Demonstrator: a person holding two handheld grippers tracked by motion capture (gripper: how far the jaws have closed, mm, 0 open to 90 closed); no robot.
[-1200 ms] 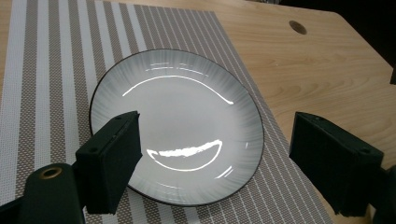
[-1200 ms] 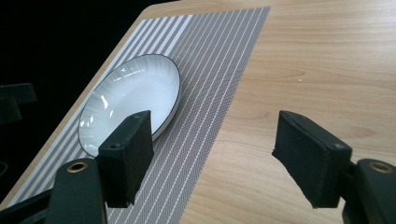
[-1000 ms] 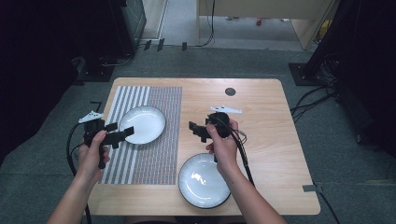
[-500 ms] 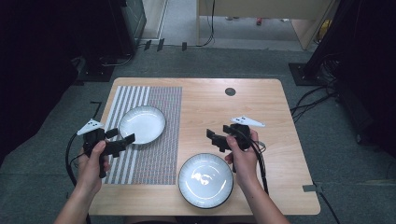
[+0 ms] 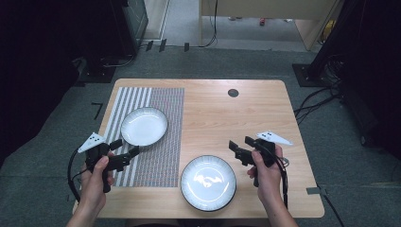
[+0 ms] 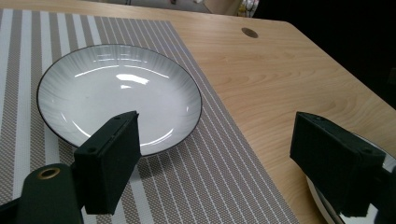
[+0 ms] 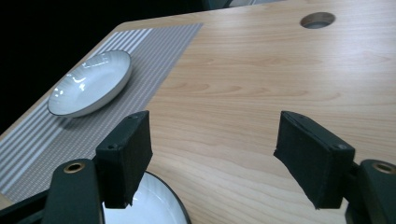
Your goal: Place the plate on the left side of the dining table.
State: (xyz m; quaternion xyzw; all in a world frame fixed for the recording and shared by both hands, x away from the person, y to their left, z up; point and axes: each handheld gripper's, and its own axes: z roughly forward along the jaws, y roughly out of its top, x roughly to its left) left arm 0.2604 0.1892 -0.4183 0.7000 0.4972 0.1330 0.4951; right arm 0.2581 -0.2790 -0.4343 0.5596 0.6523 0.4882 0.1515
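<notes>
White ribbed plate with dark rim (image 5: 208,182) sits on the bare wood counter (image 5: 265,113), front centre, just left of my right tongs (image 5: 240,148), released, empty. Left tongs (image 5: 124,151) also spread, hovering near the second white plate (image 5: 143,126) on the striped grey placemat (image 5: 161,142). Right hand's nearer.

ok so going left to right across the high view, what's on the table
left gripper → plate on the striped mat → plate on bare wood → right gripper
</notes>
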